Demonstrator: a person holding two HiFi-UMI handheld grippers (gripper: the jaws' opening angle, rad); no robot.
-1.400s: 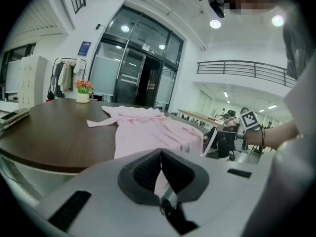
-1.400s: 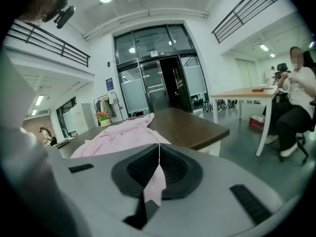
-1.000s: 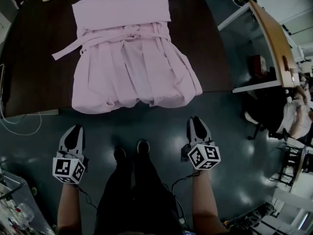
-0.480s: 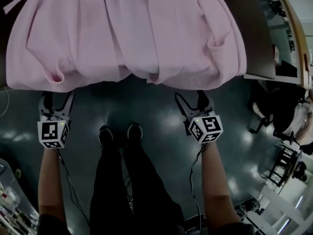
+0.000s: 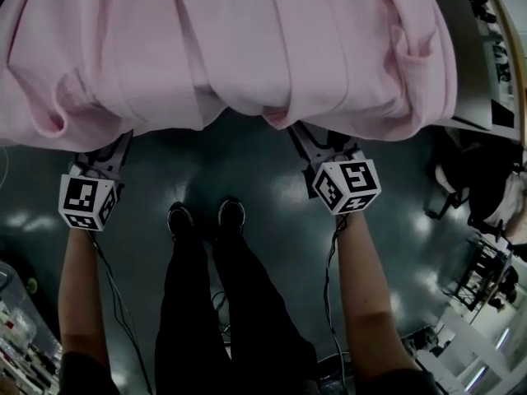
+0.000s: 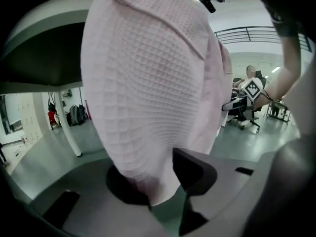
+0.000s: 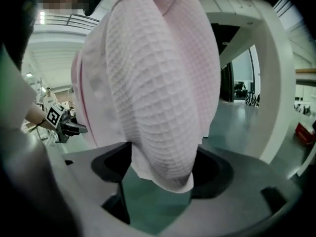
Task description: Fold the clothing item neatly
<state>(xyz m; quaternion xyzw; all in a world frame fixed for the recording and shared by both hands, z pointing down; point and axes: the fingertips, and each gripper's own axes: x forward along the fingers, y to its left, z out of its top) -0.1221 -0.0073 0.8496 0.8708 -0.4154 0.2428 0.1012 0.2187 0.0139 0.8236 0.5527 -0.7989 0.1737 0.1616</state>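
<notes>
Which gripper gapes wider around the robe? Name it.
The right gripper: jaws just opened wide, robe between; the left gripper's were just closing around robe.

Head view: the pink garment is cut off at the top and left edges, and it covers nearly all of the table. Left gripper, jaws just closing around the hem: cloth overlaps one pad, so pressing contact is undetermined.

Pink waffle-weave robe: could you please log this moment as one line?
pink waffle-weave robe: hem overhangs dark table | left gripper: jaws just closing round hem | right gripper: jaws just opened, hem between
</notes>
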